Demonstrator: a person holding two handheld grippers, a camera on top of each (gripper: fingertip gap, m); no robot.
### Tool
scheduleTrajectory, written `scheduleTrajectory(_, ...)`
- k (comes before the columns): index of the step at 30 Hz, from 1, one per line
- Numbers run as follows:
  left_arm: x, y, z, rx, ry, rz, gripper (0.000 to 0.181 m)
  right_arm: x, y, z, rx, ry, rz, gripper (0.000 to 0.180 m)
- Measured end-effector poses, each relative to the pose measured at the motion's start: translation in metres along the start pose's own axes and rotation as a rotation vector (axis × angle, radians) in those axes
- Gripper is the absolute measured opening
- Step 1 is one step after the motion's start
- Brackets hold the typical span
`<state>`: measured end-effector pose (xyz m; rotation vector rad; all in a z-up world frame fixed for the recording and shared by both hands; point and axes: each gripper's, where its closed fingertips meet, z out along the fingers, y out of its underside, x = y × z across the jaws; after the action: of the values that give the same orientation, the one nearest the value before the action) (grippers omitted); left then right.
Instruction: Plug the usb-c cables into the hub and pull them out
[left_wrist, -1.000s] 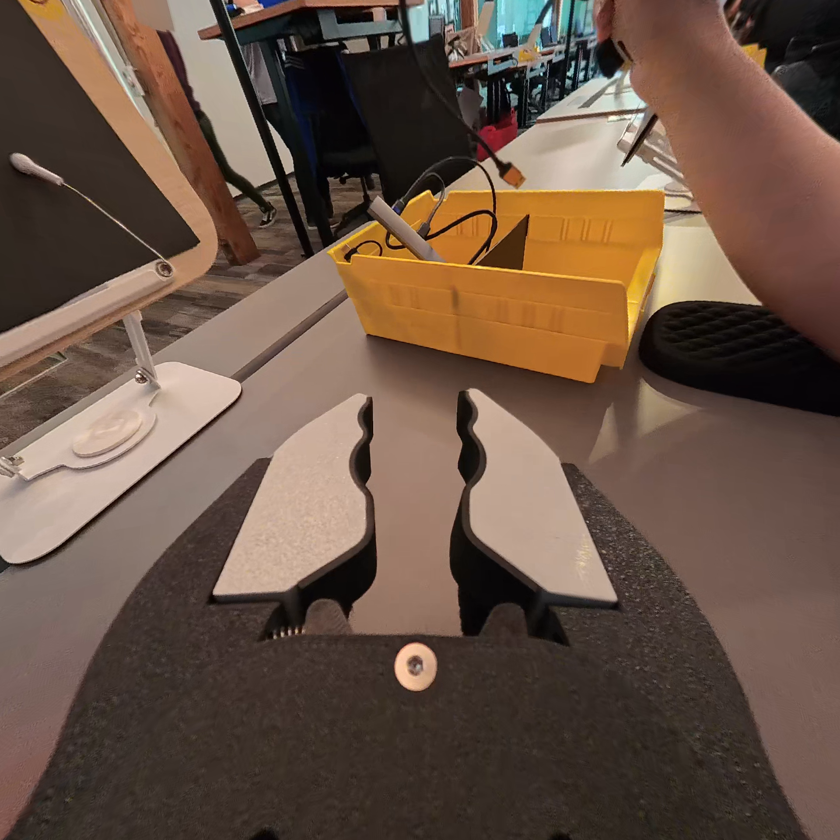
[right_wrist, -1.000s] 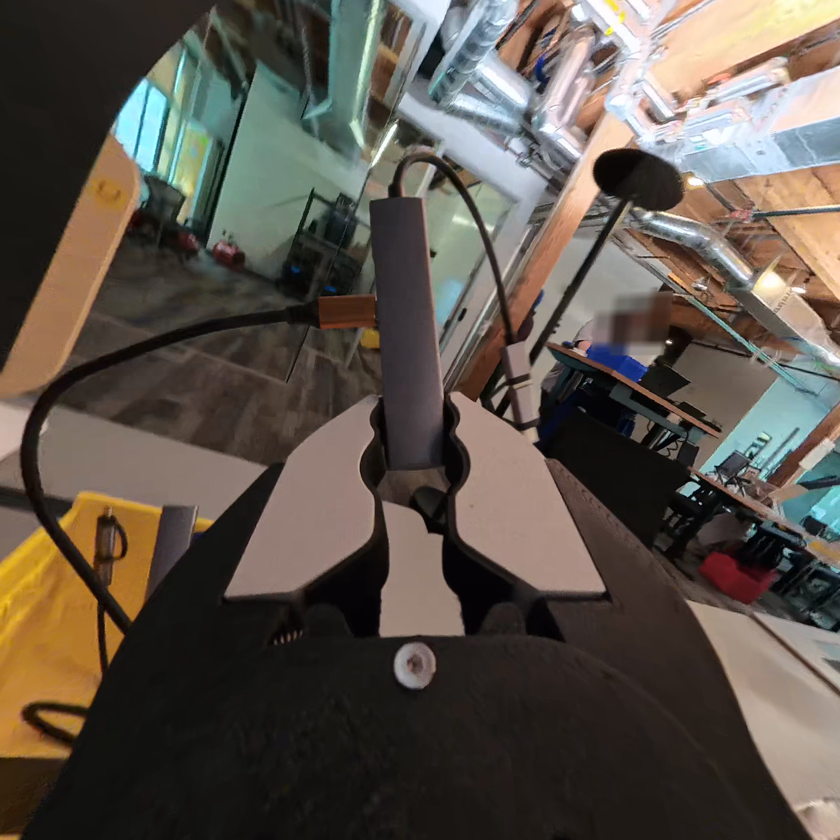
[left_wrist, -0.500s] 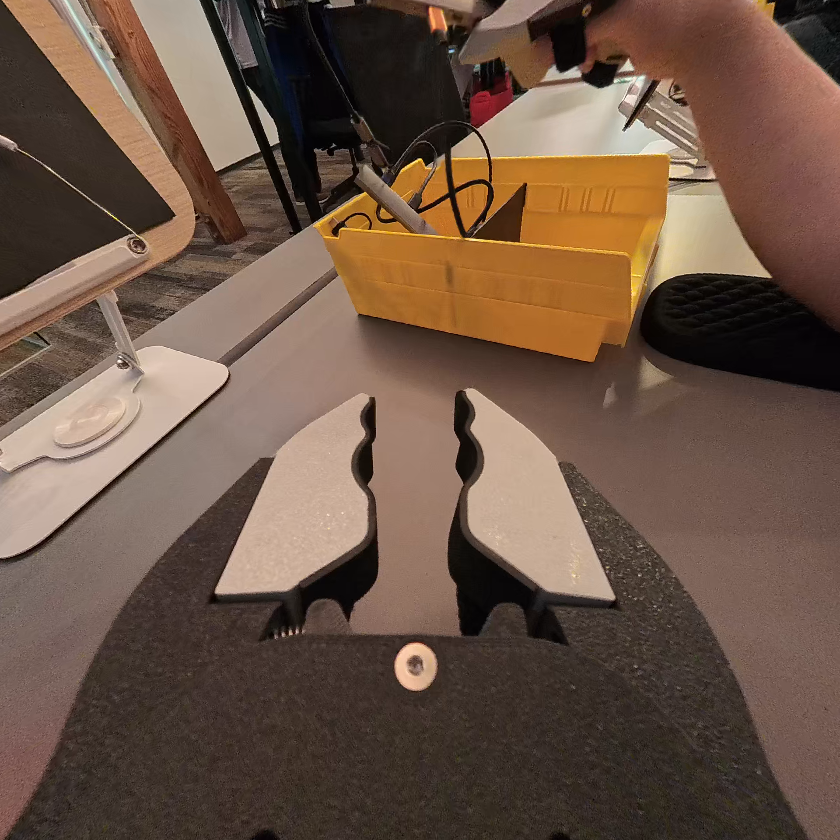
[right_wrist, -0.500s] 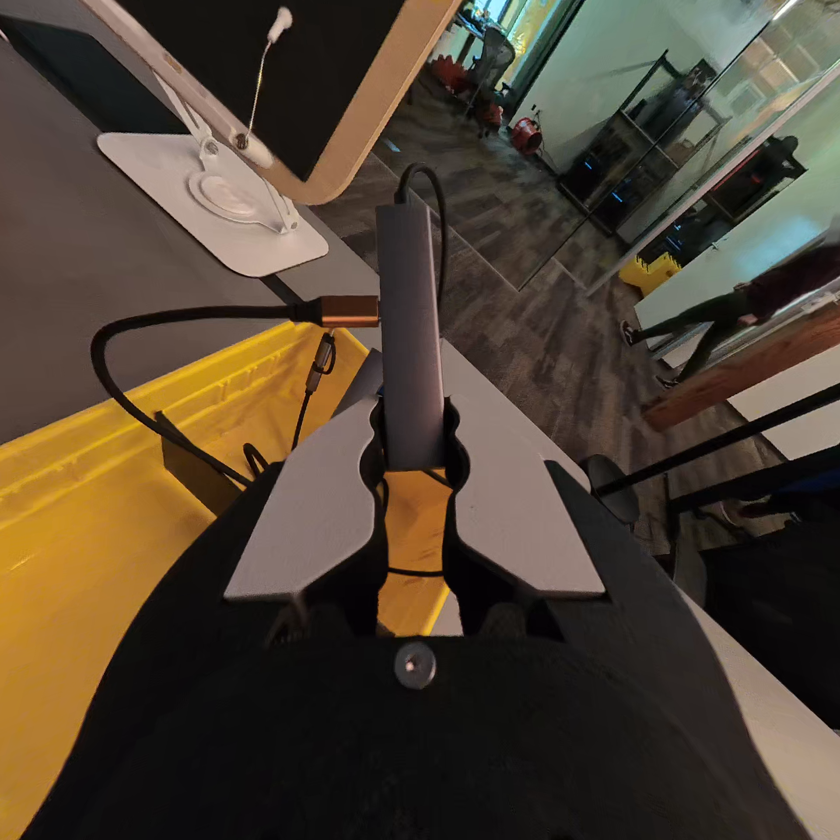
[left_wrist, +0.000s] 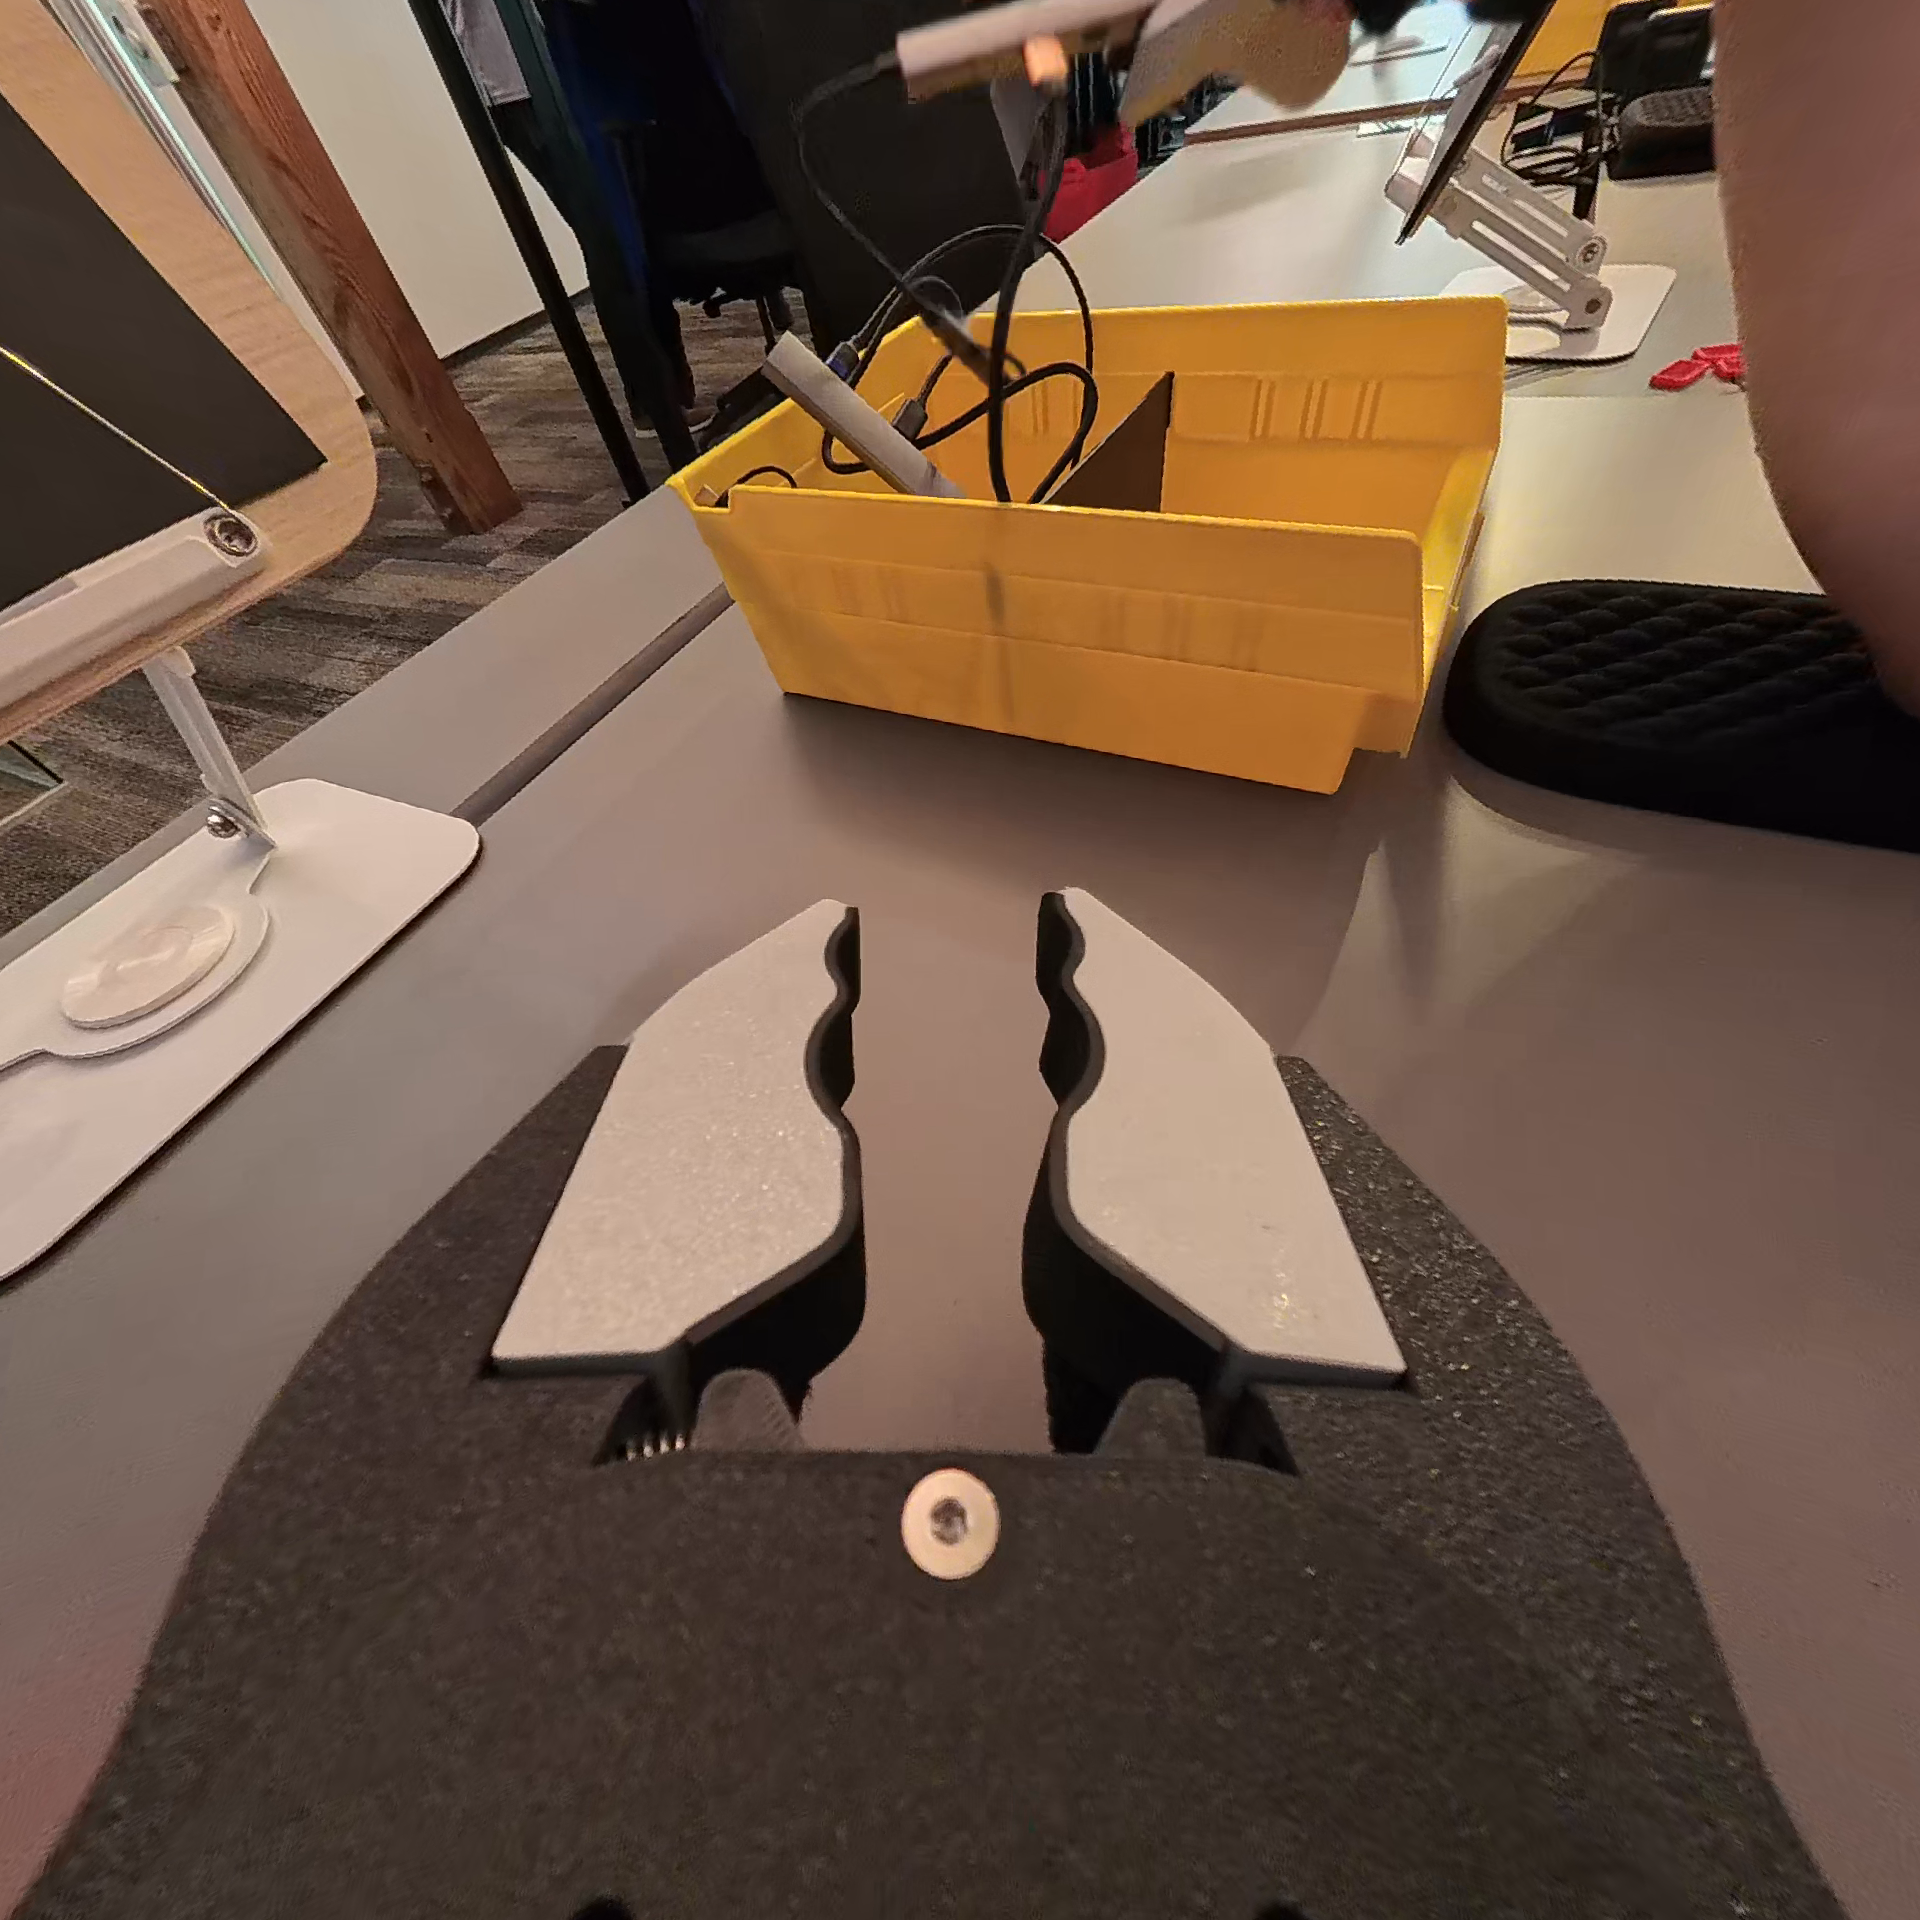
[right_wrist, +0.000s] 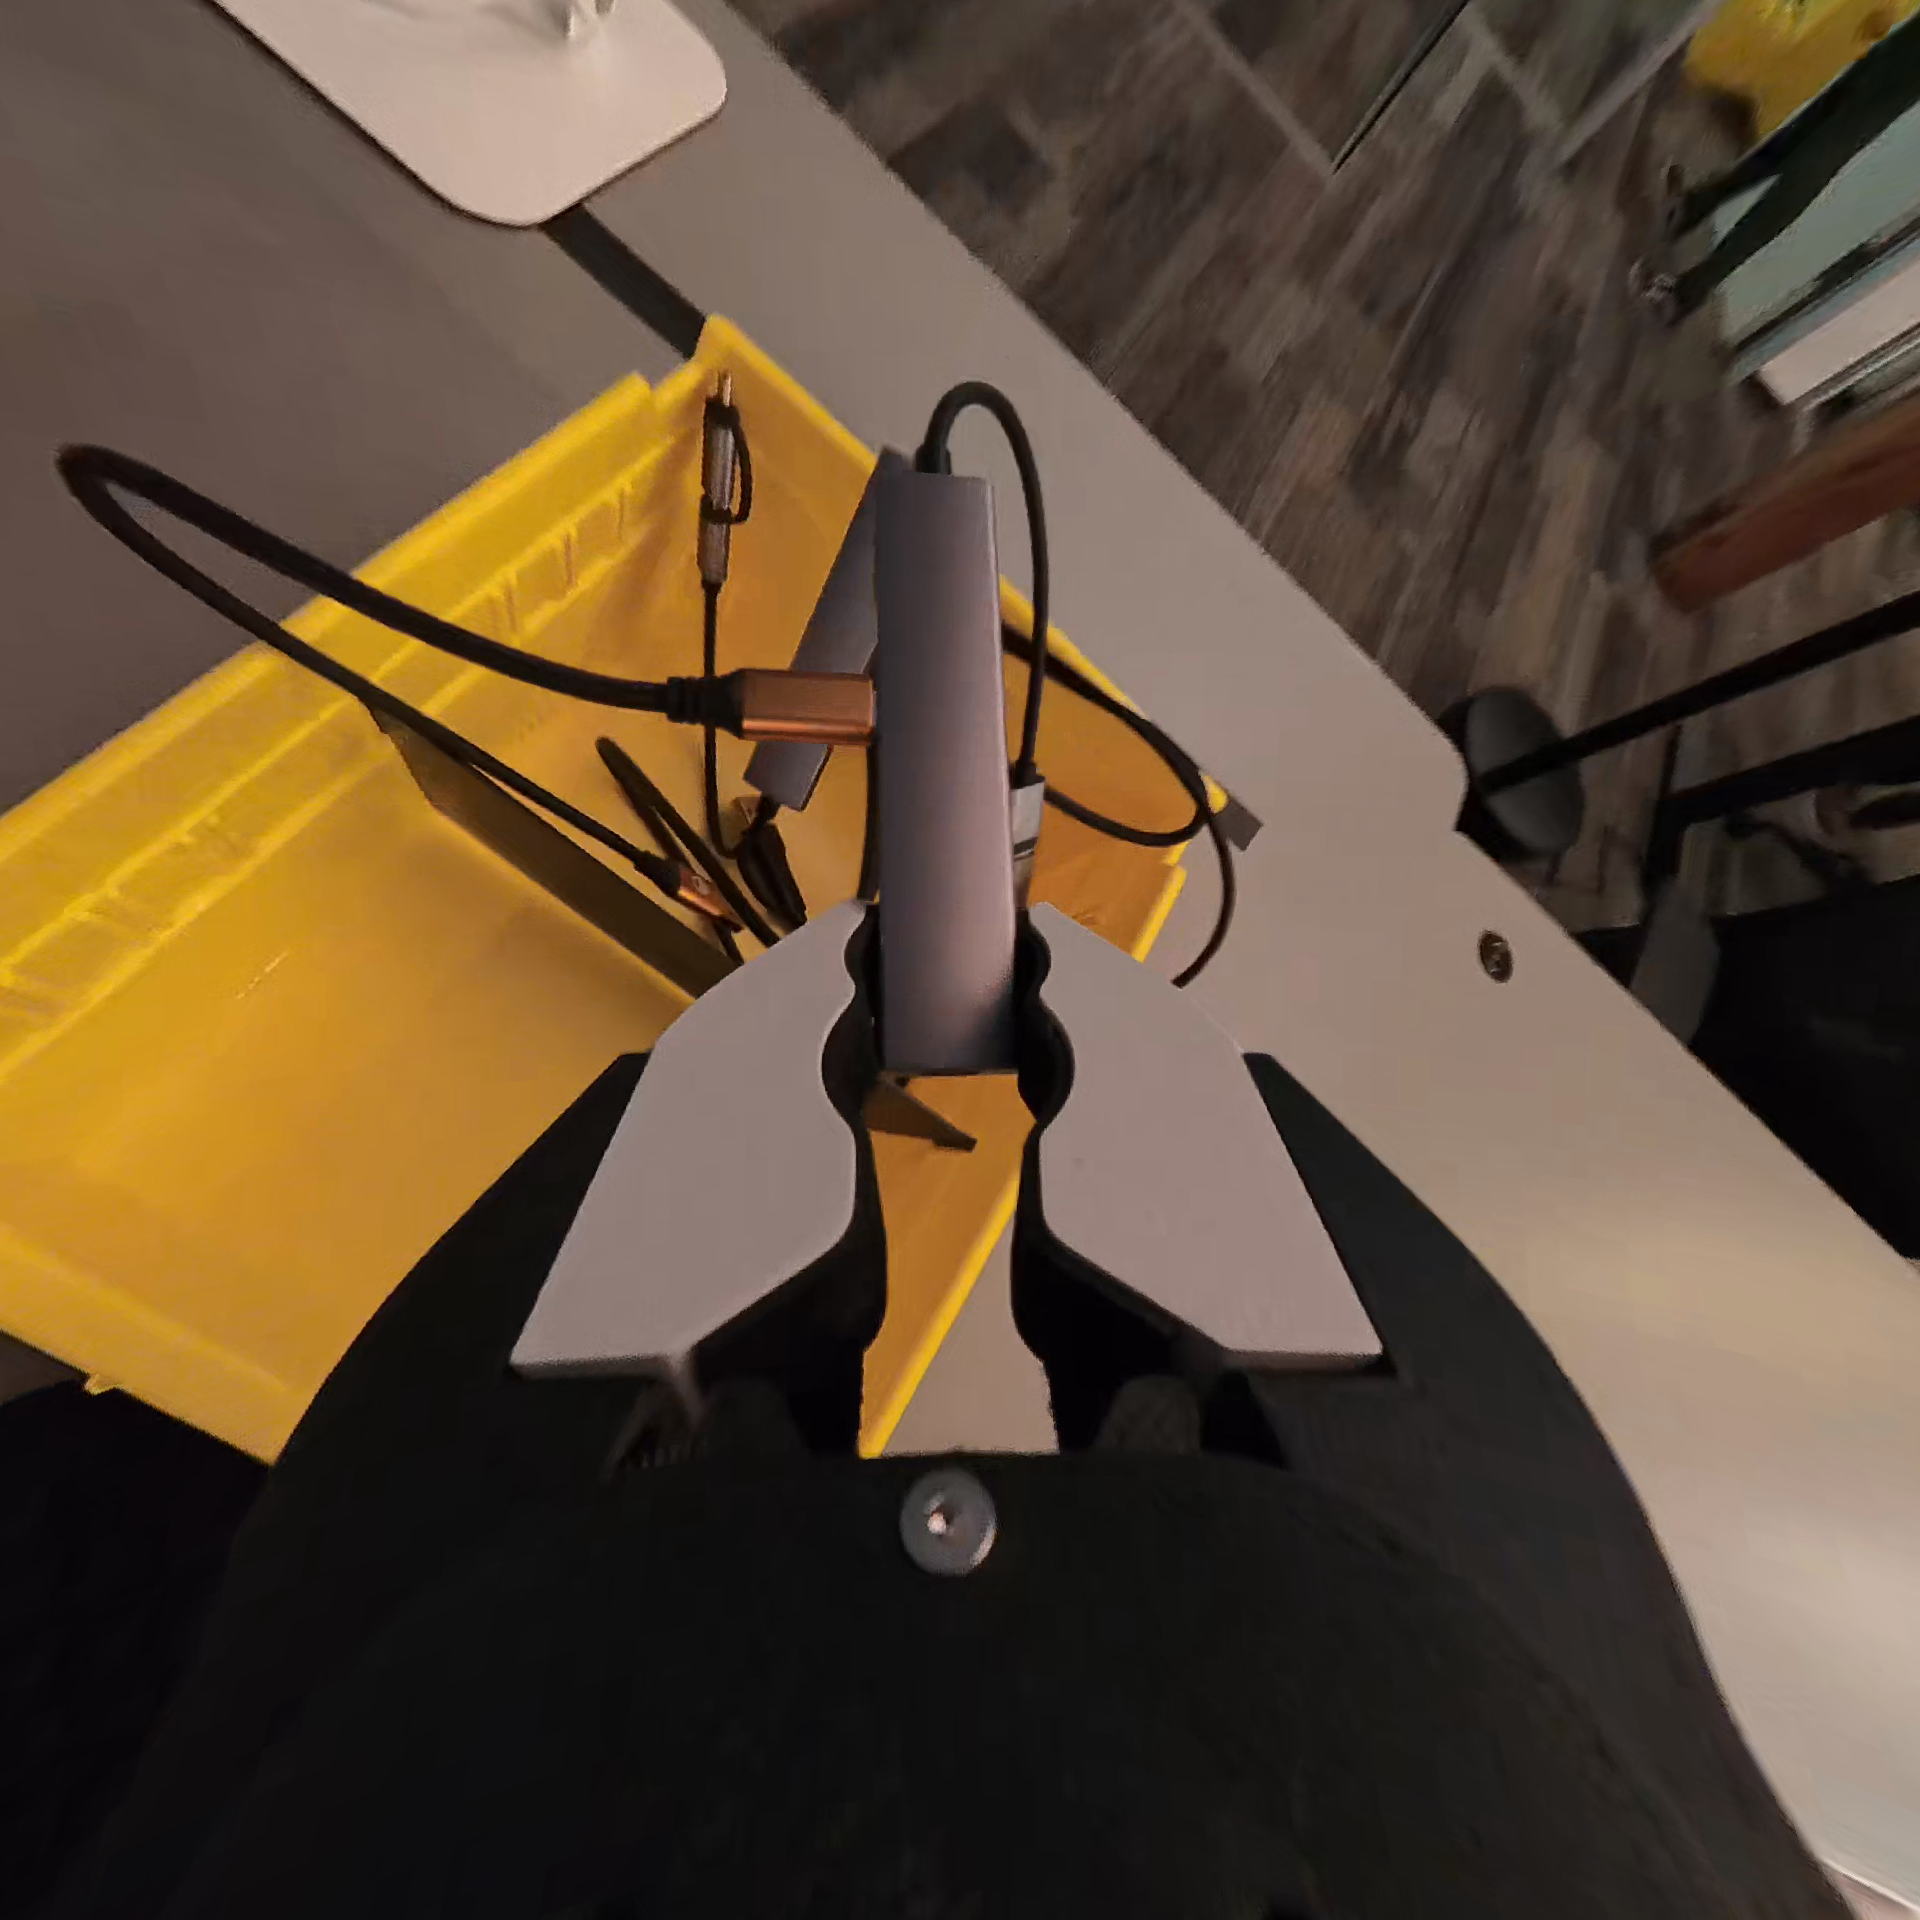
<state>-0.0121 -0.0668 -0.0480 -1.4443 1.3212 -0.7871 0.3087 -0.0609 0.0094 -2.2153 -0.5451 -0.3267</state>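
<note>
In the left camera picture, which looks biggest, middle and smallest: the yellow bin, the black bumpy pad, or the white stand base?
1. yellow bin
2. and 3. unsure: white stand base and black bumpy pad look alike; both are cut off, and the base sits nearer the camera.

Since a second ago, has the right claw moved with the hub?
Yes. The right claw, shut on the hub, has tipped down from the ceiling view and now hangs over the yellow bin.

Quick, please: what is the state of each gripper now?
Left gripper: open, empty, low over the grey table.
Right gripper: shut on the slim grey metal hub, above the yellow plastic bin.
</note>
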Motion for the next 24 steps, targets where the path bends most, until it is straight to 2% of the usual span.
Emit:
scheduleTrajectory(9,0.0,0.004,0.002,-0.021,0.002,0.001,0.032,-0.012,0.059,0.072,-0.225,-0.121,0.011,0.024)
scheduleTrajectory(14,0.0,0.007,0.004,-0.041,0.0,0.006,0.032,-0.009,0.051,0.086,-0.175,-0.075,-0.004,0.028)
scheduleTrajectory(19,0.0,0.007,0.003,-0.049,-0.004,0.014,0.032,-0.019,0.056,0.068,-0.225,-0.14,0.01,0.042)
scheduleTrajectory(24,-0.004,0.007,0.0,-0.051,-0.022,0.009,0.032,0.013,0.036,0.016,-0.063,-0.017,0.09,0.041)
